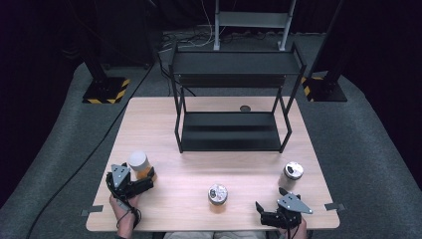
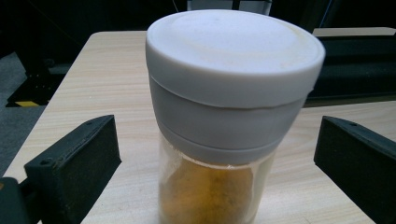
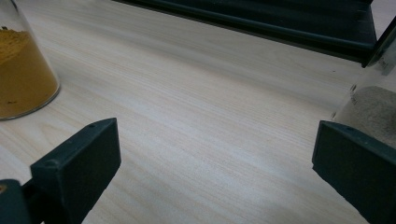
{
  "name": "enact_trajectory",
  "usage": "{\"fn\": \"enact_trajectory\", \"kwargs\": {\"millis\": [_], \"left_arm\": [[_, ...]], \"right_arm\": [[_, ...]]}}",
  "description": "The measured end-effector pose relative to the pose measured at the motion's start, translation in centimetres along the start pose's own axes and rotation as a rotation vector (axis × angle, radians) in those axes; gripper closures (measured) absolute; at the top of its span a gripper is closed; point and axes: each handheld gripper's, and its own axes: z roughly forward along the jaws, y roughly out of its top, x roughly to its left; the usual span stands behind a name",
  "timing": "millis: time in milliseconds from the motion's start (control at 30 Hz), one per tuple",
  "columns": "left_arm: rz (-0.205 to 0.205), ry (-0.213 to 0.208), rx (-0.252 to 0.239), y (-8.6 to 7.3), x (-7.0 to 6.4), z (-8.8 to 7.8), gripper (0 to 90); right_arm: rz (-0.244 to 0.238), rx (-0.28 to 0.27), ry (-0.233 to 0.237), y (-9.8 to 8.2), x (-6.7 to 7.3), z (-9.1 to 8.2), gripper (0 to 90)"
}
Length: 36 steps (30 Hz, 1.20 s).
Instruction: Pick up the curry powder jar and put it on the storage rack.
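The left tool [image 2: 217, 154] is standing wide open around the white-lidded spice jar [image 2: 224, 116], holding nothing, so closing off-centre is risking tipping the jar.

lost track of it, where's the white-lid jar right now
In the high view the white-lid jar stands near the table's front left corner, between the open left gripper's jaws.

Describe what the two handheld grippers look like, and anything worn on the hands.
Both are black. The left gripper and right gripper each carry a grey three-cornered plate on top. Their jaws are blocky, black, with flat inner faces and a small hole on top. A dark cable or strap loops at the left wrist. No sleeves are visible.
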Motion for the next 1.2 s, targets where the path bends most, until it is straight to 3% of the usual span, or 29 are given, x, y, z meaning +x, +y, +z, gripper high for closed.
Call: {"fn": "enact_trajectory", "kwargs": {"millis": [367, 733, 833, 1200], "left_arm": [[0.002, 0.022, -0.011, 0.0, -0.4, 0.8, 0.4], [-0.017, 0.011, -0.021, -0.4, -0.2, 1.1, 26.8], [-0.004, 0.011, -0.027, -0.6, -0.4, 1.0, 32.8], [0.009, 0.010, -0.031, -0.6, -0.4, 1.0, 34.0]], "right_arm": [[-0.005, 0.007, -0.005, 0.1, 0.1, 0.0, 0.0], [-0.006, 0.007, -0.006, 0.1, 0.1, 0.0, 0.0], [-0.008, 0.007, -0.005, 0.1, 0.1, 0.0, 0.0], [-0.007, 0.008, -0.007, 0.1, 0.1, 0.1, 0.0]]}}
